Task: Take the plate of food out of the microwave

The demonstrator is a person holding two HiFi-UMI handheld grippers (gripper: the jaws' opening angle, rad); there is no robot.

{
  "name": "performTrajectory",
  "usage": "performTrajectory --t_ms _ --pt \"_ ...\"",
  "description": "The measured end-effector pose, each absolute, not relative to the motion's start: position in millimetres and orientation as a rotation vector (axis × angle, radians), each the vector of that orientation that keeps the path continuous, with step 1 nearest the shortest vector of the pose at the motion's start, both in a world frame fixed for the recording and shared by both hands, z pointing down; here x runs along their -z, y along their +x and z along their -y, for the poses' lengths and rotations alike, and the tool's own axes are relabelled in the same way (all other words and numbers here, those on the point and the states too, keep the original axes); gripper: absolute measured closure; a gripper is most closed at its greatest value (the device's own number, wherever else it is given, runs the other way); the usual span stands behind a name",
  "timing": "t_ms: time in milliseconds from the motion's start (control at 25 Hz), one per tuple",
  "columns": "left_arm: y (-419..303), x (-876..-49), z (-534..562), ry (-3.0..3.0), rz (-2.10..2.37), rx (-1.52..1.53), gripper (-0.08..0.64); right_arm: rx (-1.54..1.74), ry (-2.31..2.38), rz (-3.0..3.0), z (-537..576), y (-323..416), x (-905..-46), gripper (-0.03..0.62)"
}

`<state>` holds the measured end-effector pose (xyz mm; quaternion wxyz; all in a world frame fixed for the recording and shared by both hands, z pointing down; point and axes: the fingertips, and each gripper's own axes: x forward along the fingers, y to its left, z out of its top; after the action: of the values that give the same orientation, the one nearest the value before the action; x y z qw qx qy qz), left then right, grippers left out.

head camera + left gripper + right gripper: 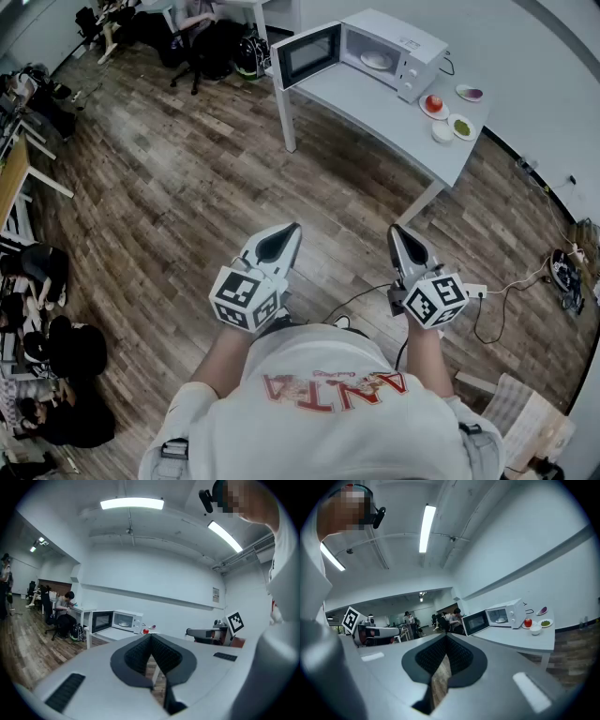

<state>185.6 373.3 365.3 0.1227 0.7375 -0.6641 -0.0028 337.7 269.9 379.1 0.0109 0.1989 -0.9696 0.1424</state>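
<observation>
A white microwave (412, 47) stands on a white table (375, 103) far ahead, its door (307, 54) swung open to the left. Inside lies a white plate of food (376, 60). That plate is also visible in the right gripper view (500, 619), and the microwave (123, 619) appears small in the left gripper view. Both grippers are held close to the person's chest, far from the table. The left gripper (289, 232) (151, 638) is shut and empty. The right gripper (396, 232) (446, 637) is shut with nothing in it.
Beside the microwave sit a plate with red food (433, 104), a green dish (461, 126), a white bowl (442, 133) and a purple-topped plate (469, 93). Cables and a power strip (473, 291) lie on the wooden floor at right. People sit at desks at left and top left.
</observation>
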Motion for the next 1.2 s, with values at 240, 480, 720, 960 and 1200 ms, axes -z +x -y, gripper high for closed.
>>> performTrajectory --t_ms 240,480,720,960,1200 --pt "171.6 -365.9 -381.8 2.15 1.936 0.011 0.551 -0.445 0.591 3.018 -281.6 320.1 -383.6 0.59" --pt "166.4 -367.8 -385.5 2.152 1.918 0.012 0.551 -0.463 0.595 3.004 -286.3 314.3 -386.9 0.59" --pt "155.1 -374.0 -392.7 2.148 1.897 0.022 0.551 -0.515 0.602 3.029 -294.5 306.9 -387.9 0.59" --pt "126.9 -375.4 -398.1 2.149 1.886 0.039 0.551 -0.592 0.609 3.038 -299.1 281.7 -387.9 0.589" --pt "80.9 -381.3 -414.8 2.152 1.861 0.065 0.551 -0.581 0.611 3.029 -316.3 234.8 -388.6 0.589"
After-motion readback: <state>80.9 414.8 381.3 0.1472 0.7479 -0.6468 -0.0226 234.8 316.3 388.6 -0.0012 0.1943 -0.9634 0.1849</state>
